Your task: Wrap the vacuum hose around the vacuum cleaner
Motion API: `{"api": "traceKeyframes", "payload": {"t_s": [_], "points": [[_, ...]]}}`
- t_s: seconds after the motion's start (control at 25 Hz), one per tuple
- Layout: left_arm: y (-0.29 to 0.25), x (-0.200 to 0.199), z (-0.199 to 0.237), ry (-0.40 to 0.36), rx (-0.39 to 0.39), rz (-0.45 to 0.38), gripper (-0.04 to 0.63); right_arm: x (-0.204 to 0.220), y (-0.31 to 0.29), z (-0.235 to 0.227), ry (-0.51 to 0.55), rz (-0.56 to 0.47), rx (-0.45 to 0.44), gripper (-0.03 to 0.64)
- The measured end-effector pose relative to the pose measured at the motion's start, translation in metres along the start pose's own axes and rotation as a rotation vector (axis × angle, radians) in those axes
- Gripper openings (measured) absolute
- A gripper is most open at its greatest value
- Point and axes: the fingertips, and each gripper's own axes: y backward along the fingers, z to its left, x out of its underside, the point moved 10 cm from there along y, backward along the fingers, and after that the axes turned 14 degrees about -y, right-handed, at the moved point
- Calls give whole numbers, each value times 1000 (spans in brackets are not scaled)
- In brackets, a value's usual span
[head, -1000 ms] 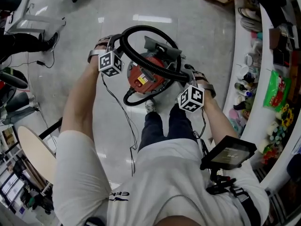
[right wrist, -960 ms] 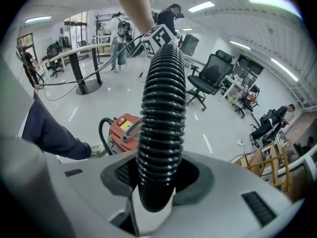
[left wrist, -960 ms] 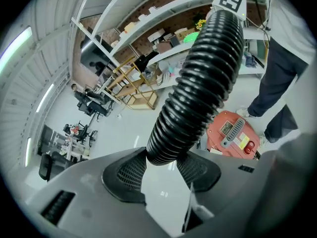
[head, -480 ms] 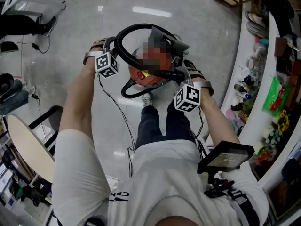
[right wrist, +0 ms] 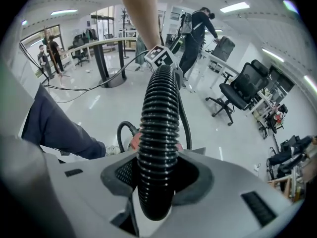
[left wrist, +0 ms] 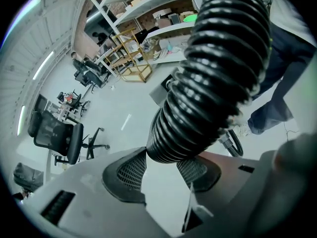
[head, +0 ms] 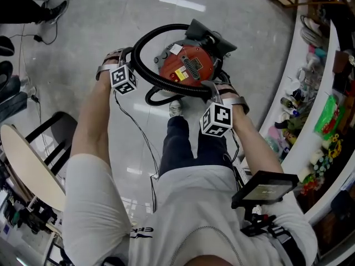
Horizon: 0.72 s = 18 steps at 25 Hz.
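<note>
Head view looks steeply down on a red canister vacuum cleaner (head: pixel 186 68) standing on the glossy grey floor (head: pixel 83 49), at 12 o'clock from the person's shoe (head: pixel 176 108). The black ribbed vacuum hose (head: pixel 148 76) arcs over the canister's 12 o'clock side, drops past 9 o'clock and runs under it to about 5 o'clock.

The left gripper (head: pixel 130 57) is at 9 o'clock of the canister, on the hose's outer curve. The right gripper (head: pixel 213 93) is at 5 o'clock, where the hose passes just beside the body.

Left gripper view: the left gripper (left wrist: pixel 163 170) has its jaws spread wide, with the thick hose (left wrist: pixel 208 78) seated between the tips of its mesh pads (left wrist: pixel 131 170) and touching both. An office chair (left wrist: pixel 57 138) stands at 9 o'clock, well apart.

Right gripper view: the right gripper (right wrist: pixel 157 175) has its jaws set narrower and clamped on the hose (right wrist: pixel 158 148), which runs straight up between the pads toward 12 o'clock.
</note>
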Motion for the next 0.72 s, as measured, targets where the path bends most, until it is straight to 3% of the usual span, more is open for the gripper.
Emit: {"api": "traceKeyframes", "payload": {"t_s": [0.28,0.52,0.72], "points": [[-7,25,-46,-11,17,3,190,-17,-15,38,46,25,-41,152],[-13,41,-83,-95,27,1,190,-28,-27,75,75,48,-61,152],[-18,51,-123,-184,88,26,184,-25,-37,105,98,68,-82,152]]}}
